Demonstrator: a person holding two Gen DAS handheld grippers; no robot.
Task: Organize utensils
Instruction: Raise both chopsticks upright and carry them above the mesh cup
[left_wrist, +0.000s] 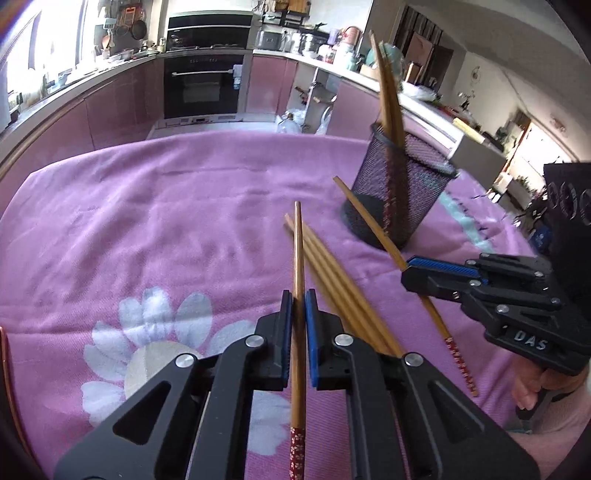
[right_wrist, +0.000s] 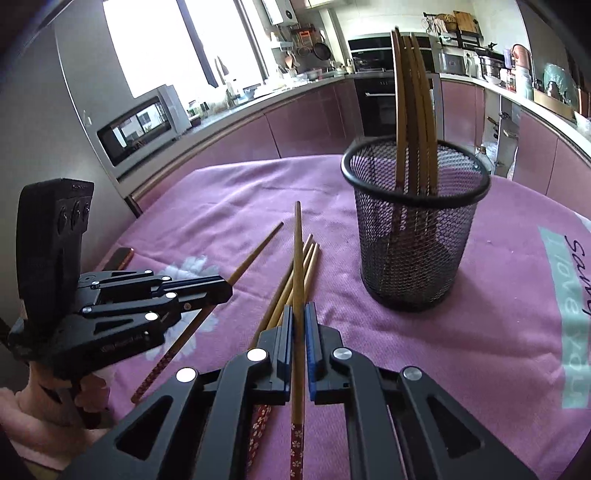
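On a pink-clothed table (left_wrist: 147, 221), each claw, left (left_wrist: 298, 314) and right (right_wrist: 299, 325), pinches one chopstick (left_wrist: 297, 258), likely bound for the mesh cup (right_wrist: 413, 236) already holding several; loose chopsticks (right_wrist: 291, 291) lie between.

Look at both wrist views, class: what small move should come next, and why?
Probably lift the right gripper toward the mesh cup and drop its chopstick in. Both grippers already clamp one chopstick each, the left gripper too, the cup stands upright holding several, and more still lie on the cloth.
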